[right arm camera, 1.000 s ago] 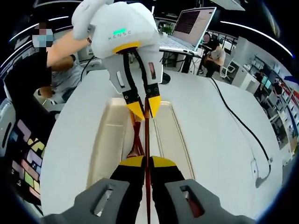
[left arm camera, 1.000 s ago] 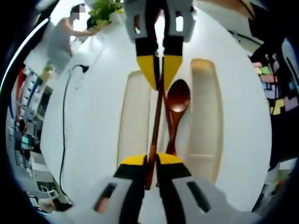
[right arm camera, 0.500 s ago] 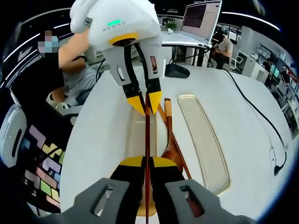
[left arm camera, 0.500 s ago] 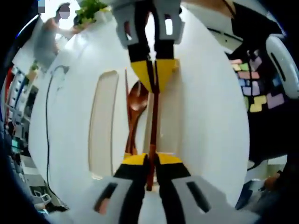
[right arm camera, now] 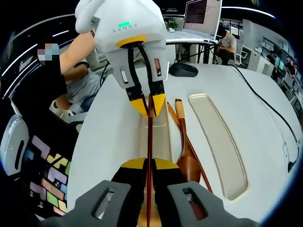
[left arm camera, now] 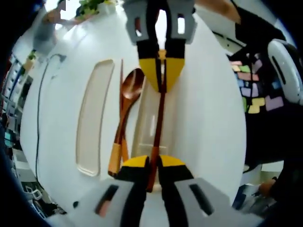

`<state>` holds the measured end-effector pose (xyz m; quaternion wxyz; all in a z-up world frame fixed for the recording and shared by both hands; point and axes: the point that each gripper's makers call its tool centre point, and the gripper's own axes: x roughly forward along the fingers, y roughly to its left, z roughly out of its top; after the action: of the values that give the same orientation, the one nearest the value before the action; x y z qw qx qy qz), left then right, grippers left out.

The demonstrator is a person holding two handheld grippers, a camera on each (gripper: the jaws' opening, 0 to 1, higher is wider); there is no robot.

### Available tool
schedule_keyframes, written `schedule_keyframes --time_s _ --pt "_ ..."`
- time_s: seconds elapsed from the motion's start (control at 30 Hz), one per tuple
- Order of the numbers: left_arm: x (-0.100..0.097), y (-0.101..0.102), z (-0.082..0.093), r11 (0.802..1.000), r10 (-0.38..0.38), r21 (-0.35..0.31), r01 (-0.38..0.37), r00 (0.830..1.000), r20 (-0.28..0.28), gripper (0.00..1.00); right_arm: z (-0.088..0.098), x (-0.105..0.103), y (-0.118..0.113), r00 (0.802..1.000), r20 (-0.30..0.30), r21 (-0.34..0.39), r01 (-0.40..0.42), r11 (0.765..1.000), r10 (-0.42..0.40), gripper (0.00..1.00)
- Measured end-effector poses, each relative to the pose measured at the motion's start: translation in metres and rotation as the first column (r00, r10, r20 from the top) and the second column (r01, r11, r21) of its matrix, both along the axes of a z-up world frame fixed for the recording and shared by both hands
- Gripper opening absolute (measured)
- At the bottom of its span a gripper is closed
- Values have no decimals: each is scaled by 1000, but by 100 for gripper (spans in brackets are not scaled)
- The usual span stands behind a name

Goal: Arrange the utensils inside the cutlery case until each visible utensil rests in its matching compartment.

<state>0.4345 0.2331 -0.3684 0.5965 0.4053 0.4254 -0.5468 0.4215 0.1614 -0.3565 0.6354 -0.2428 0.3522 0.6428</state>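
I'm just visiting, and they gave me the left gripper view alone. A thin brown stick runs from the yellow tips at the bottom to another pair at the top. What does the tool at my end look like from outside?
Observer: In the right gripper view, the left gripper has a rounded white body with a small green light lit on it. It is shut on the chopstick.
Operator: Is anything on the table behind it?
Observer: Yes, a dark computer mouse lies on the white table, past the far end of the wide tray.
Operator: And farther back?
Observer: An open laptop stands there, its screen lit.
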Motion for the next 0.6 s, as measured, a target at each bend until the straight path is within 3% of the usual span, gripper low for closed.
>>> schedule_keyframes --time_s 0.37,0.47,0.6 --pt "2 7 -5 999 23 24 -23 1000 -19 10 -9 -2 -3 1000 -15 -36 -18 999 17 3" --pt "1 10 -3 999 30 26 -30 999 -33 10 -7 -4 -5 999 -14 -45 -34 998 33 3" --pt "5 5 6 999 43 1 -43 999 -12 10 -1 -4 -3 999 -10 -30 -35 999 35 4"
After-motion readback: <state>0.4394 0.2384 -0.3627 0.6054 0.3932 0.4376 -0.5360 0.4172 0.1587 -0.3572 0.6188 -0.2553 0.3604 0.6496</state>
